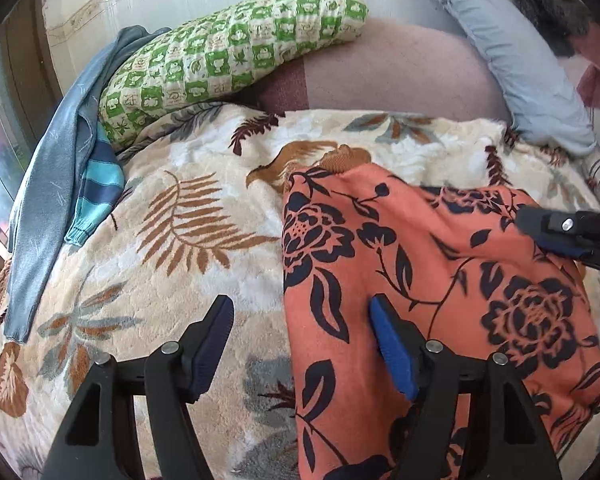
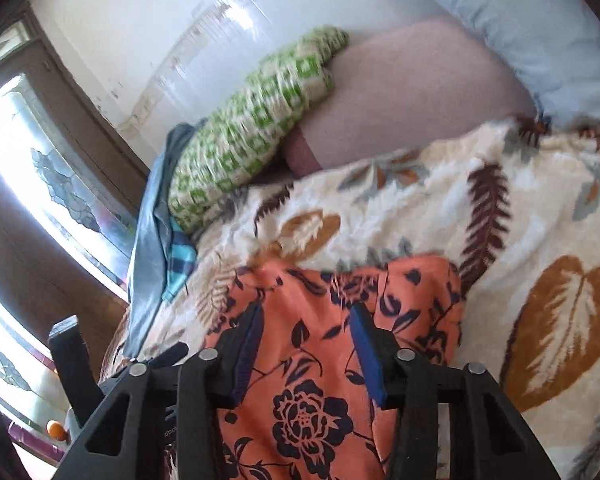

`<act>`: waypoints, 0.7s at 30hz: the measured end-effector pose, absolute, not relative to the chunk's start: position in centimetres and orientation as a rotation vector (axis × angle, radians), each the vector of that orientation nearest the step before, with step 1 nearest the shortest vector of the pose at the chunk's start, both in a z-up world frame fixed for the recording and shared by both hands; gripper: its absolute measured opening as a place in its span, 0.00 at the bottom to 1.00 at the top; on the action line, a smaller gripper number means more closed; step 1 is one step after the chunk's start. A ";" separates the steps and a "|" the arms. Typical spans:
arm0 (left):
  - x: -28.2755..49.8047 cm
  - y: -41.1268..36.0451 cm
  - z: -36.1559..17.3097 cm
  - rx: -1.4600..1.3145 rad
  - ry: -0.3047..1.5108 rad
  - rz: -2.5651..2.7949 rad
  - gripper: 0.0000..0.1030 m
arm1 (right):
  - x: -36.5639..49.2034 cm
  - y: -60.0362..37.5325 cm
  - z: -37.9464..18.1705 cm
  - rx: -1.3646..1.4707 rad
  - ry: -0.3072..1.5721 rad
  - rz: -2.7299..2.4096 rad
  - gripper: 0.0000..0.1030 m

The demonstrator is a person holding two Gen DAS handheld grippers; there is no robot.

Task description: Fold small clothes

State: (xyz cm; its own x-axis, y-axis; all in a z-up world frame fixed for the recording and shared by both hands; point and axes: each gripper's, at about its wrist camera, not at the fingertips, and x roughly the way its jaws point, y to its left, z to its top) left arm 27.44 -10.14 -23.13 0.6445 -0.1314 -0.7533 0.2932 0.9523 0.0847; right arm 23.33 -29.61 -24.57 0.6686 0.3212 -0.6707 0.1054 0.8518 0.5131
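An orange garment with a dark floral print [image 1: 440, 280] lies on a cream leaf-patterned blanket [image 1: 172, 264]. It also shows in the right wrist view [image 2: 324, 344]. My left gripper [image 1: 302, 312] is open and empty, straddling the garment's left edge, its right finger over the cloth. My right gripper [image 2: 304, 320] is open and empty just above the garment; it also shows in the left wrist view [image 1: 556, 232] at the garment's right edge. A mustard piece [image 1: 340, 158] peeks out at the garment's far end.
A green checked pillow [image 1: 228, 56] lies at the back left. A grey-blue garment [image 1: 56, 168] and a blue striped one [image 1: 100, 192] lie beside it. A light blue pillow [image 1: 520, 52] is at the back right. A window [image 2: 40, 184] is on the left.
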 end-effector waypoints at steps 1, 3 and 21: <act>27.5 -10.1 -23.4 0.203 0.840 -0.245 0.77 | 23.9 -30.2 -26.8 0.574 0.903 0.089 0.39; 27.3 -10.0 -23.3 0.194 0.839 -0.239 0.77 | 24.0 -31.8 -28.7 0.650 0.907 0.066 0.25; 23.3 -7.8 -19.8 0.120 0.782 -0.262 0.77 | 16.6 -27.5 -22.2 0.476 0.810 0.139 0.28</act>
State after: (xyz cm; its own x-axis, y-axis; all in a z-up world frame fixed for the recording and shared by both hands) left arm 23.35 -7.81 -19.80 0.6794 -0.1884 -0.7092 0.2771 0.9608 0.0103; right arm 16.64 -27.48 -22.25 0.6867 0.2981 -0.6630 0.0598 0.8858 0.4602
